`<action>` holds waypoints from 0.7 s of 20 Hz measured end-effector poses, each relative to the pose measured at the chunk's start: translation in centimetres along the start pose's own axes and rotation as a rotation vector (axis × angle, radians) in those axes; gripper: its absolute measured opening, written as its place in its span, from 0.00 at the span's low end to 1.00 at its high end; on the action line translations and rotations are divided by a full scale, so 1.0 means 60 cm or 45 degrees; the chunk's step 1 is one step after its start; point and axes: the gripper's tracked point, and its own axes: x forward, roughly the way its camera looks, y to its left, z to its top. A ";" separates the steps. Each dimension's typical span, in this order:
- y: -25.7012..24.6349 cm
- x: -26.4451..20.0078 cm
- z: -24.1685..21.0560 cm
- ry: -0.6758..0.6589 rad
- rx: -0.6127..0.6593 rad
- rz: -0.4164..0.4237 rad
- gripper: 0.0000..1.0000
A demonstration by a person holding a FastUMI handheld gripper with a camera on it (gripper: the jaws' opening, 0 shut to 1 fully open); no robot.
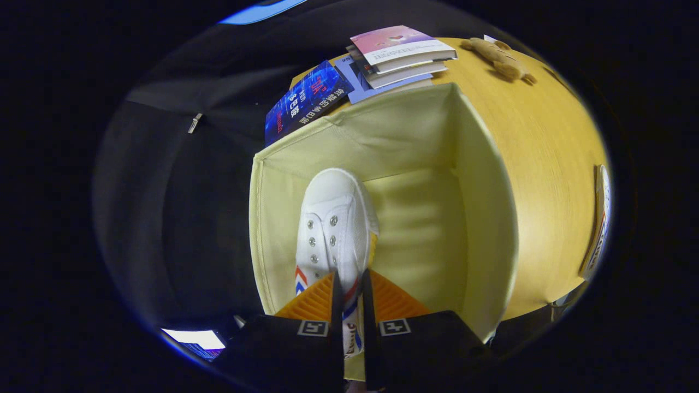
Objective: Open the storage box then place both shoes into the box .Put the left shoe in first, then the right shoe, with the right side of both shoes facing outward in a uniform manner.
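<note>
Yellow table (546,164) at right of frame, open storage box (480,218) at centre. Hand-held gripper (349,295) clamped on white shoe's (333,224) side wall, toe pointing down into box near left wall. Thin grip: likely to slip or twist, spoiling facing.

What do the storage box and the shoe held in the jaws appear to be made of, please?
The storage box looks like pale yellow fabric, matte, with a fine weave and stitched edges. The shoe seems to be white canvas with metal eyelets, judging by its woven texture and shiny rivets. The gripper has its jaws pressed on the shoe's side.
</note>
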 end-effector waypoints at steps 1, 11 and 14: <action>0.005 -0.001 -0.002 0.012 0.006 0.023 0.36; 0.022 -0.084 0.000 -0.032 -0.096 0.163 0.97; 0.010 -0.155 0.003 -0.072 -0.122 0.235 0.97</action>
